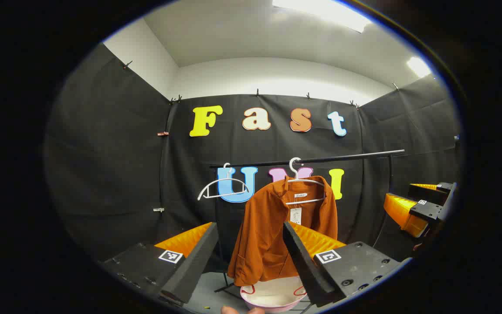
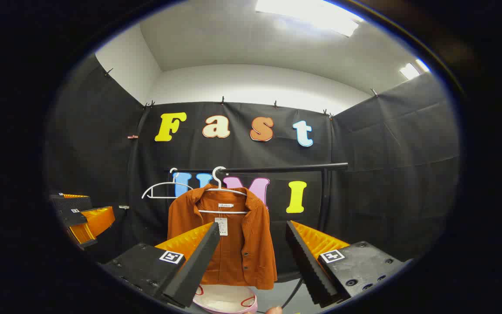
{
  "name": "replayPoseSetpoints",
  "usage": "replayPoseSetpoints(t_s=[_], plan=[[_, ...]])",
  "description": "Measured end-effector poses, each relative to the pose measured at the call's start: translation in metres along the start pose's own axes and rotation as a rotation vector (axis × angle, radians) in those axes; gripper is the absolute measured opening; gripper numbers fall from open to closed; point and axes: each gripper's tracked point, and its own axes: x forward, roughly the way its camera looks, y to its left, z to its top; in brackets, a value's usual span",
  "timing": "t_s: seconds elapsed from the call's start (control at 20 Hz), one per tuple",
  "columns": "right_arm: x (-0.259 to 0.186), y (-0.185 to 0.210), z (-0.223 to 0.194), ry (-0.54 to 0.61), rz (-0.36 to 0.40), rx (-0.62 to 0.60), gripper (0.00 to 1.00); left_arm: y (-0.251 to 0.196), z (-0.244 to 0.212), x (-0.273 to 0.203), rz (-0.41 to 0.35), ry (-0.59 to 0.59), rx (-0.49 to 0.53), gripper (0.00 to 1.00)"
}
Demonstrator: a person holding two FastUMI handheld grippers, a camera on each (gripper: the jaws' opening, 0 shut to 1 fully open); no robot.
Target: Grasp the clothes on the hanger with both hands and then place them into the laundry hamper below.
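Note:
A rust-orange corduroy jacket point(image 1: 277, 231) point(image 2: 229, 235) hangs on a white hanger point(image 1: 303, 181) point(image 2: 225, 189) from a black rail point(image 1: 320, 158) point(image 2: 277, 168). Under it stands a pale pink laundry hamper point(image 1: 273, 298) point(image 2: 225, 301), seen by its rim. My left gripper point(image 1: 251, 261) is open, well short of the jacket, which shows between its fingers. My right gripper point(image 2: 251, 261) is open too, with the jacket behind its left finger. The right gripper point(image 1: 421, 209) appears at the right edge of the left gripper view, and the left gripper point(image 2: 81, 218) at the left edge of the right gripper view.
An empty white hanger point(image 1: 222, 187) point(image 2: 164, 189) hangs on the rail left of the jacket. The rail's upright post point(image 2: 323, 205) stands to the right. Black cloth walls close the booth on three sides. A fingertip point(image 1: 233, 310) shows at the bottom edge.

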Motion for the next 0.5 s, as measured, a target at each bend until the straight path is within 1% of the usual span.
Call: replayPoseSetpoints(t_s=[0.05,0.1,0.15,0.2,0.5], plan=[[0.001,0.001,-0.001,0.002,0.002,-0.007,0.98,0.0,0.001,0.0,0.001,-0.002,0.0,0.98],[0.001,0.0,-0.001,0.003,0.003,-0.012,0.98,0.0,-0.001,0.001,0.004,-0.002,0.002,0.95],[0.001,0.0,-0.001,0.004,0.009,-0.011,0.98,-0.001,-0.001,0.001,0.007,0.0,0.004,0.98],[0.001,0.0,-0.001,0.004,0.016,-0.007,0.98,-0.003,-0.001,0.002,0.01,0.002,0.006,0.95],[0.009,-0.009,-0.005,0.015,0.055,-0.007,0.97,-0.022,-0.003,0.004,0.027,0.006,0.019,0.95]])
